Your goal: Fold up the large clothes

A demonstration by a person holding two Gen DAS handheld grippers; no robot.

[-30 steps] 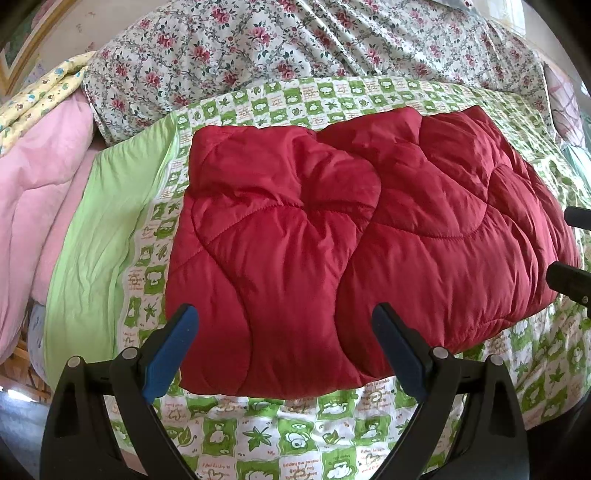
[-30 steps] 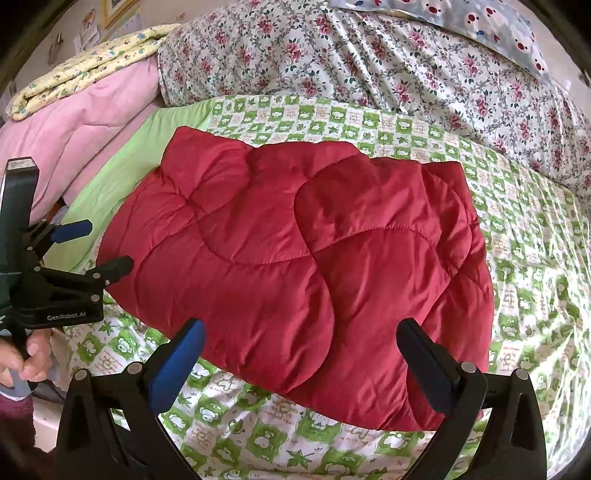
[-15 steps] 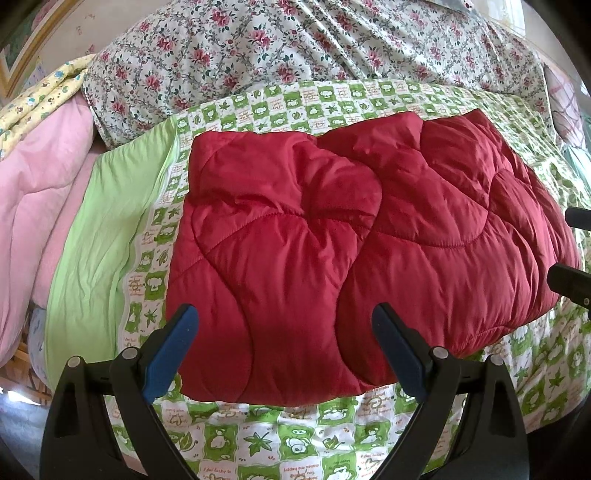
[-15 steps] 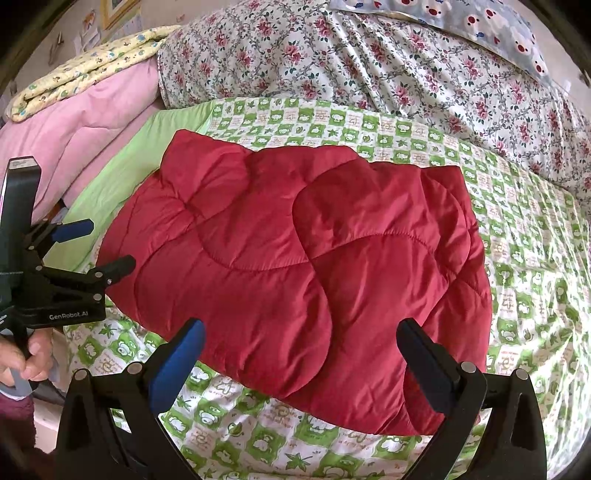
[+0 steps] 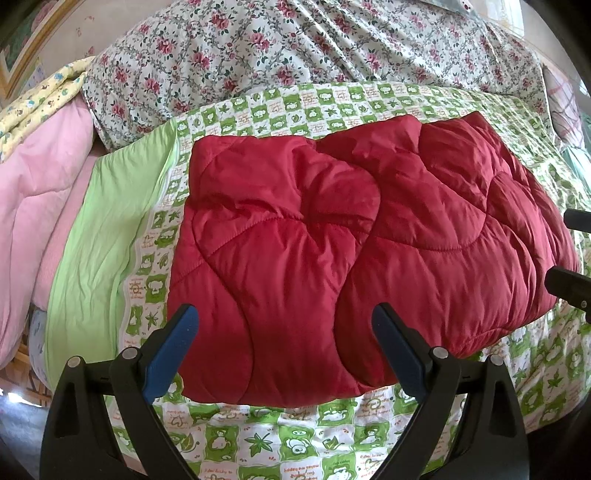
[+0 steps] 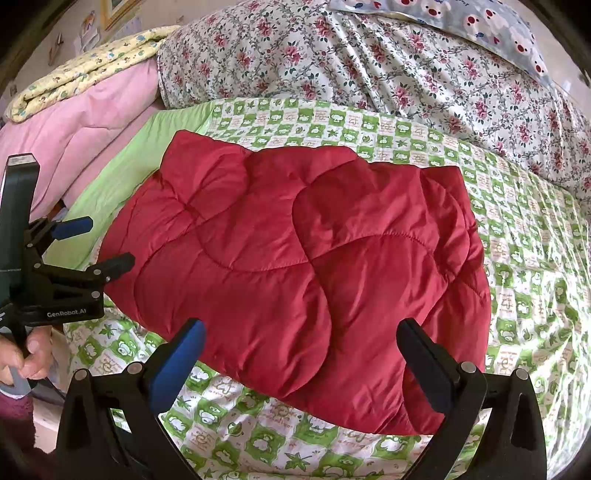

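A red quilted padded garment (image 5: 332,251) lies folded into a thick rectangle on the green-and-white checked bedsheet (image 5: 295,443); it also shows in the right wrist view (image 6: 295,273). My left gripper (image 5: 286,343) is open and empty, hovering just above the garment's near edge. It also shows at the left of the right wrist view (image 6: 101,245), beside the garment's left end. My right gripper (image 6: 301,354) is open and empty above the near right part of the garment. Its fingertips (image 5: 569,284) show at the right edge of the left wrist view.
A floral duvet (image 6: 369,62) is heaped behind the garment. A pink quilt (image 5: 40,206) and a yellow patterned blanket (image 6: 85,70) are stacked at the left. A plain green sheet strip (image 5: 99,251) runs along the left. A blue bear-print pillow (image 6: 480,22) lies far right.
Both cameras have pulled back and up slightly, so the garment sits lower and farther in view. The garment itself has not moved, and both grippers stay open.
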